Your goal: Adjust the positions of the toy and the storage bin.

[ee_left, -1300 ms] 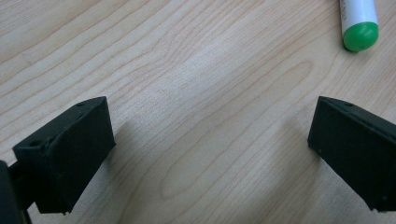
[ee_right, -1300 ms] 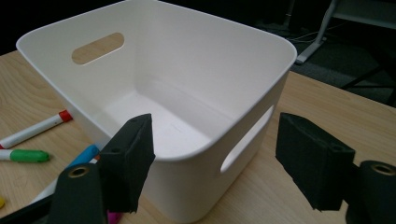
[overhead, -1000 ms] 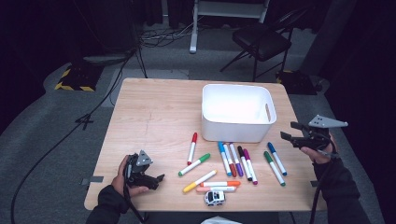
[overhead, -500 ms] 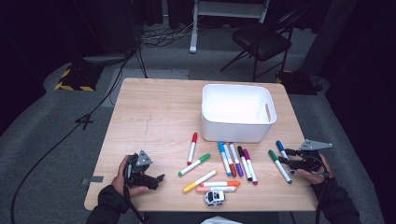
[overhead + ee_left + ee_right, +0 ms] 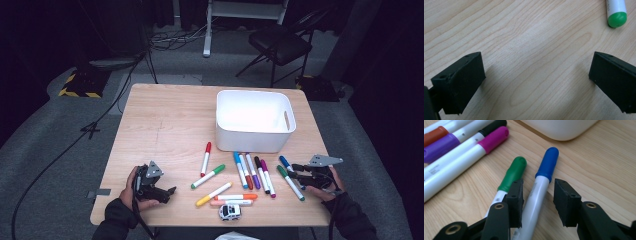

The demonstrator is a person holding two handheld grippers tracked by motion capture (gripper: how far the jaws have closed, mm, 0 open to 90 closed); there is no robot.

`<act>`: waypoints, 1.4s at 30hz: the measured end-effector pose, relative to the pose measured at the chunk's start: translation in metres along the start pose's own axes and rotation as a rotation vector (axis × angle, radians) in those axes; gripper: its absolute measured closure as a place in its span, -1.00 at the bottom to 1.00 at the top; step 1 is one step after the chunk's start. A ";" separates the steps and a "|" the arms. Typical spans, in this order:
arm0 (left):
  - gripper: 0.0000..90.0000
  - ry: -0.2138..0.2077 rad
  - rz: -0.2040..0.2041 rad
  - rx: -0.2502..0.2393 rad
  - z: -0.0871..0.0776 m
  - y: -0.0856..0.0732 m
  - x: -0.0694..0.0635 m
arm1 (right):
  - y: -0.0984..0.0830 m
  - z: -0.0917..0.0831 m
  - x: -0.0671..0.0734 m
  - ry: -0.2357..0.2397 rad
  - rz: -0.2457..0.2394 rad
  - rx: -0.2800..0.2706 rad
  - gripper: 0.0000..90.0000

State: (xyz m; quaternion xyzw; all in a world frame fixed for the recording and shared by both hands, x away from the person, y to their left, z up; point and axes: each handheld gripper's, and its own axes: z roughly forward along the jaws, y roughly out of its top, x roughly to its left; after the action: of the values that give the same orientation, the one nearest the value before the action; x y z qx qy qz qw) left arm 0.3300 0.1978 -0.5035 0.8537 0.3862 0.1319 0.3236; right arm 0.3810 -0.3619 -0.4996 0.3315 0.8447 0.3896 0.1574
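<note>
Several coloured markers lie on the wooden table (image 5: 165,125) in front of a white bin (image 5: 255,120). My right gripper (image 5: 295,172) is down at the table's right side, its jaws astride the blue-capped marker (image 5: 546,167) (image 5: 285,162). The jaws have just been closing; the left pad sits at the marker's barrel and a gap remains at the right pad, so I read it as open. A dark green marker (image 5: 512,173) lies just outside the left jaw. My left gripper (image 5: 167,192) (image 5: 536,82) rests open at the front left over bare wood, with a green marker cap (image 5: 616,18) ahead of it.
Magenta, black, purple and orange-brown markers (image 5: 494,137) lie close on the left of the right gripper. A small white toy car (image 5: 230,211) stands near the front edge. The bin's wall (image 5: 559,130) rises just beyond the blue marker. A black chair (image 5: 280,42) stands behind the table.
My right gripper came down from above the table's right edge and moved left onto the blue marker, with its jaws narrowing. The left gripper stayed put.
</note>
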 end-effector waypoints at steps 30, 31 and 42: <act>-0.99 -0.001 -0.001 0.000 0.000 0.000 0.000 | 0.016 0.019 0.033 0.137 -0.106 -0.002 0.64; -0.99 0.000 -0.002 0.000 0.000 0.000 0.000 | 0.016 0.020 0.035 0.140 -0.114 -0.002 0.64; -0.99 0.010 0.008 -0.001 0.000 0.001 0.001 | 0.021 0.027 0.038 0.147 -0.119 -0.020 0.67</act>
State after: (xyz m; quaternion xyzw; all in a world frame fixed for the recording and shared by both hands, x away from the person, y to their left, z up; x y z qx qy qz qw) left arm 0.3309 0.1977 -0.5029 0.8544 0.3845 0.1374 0.3215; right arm 0.3764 -0.3117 -0.5015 0.2498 0.8682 0.4113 0.1213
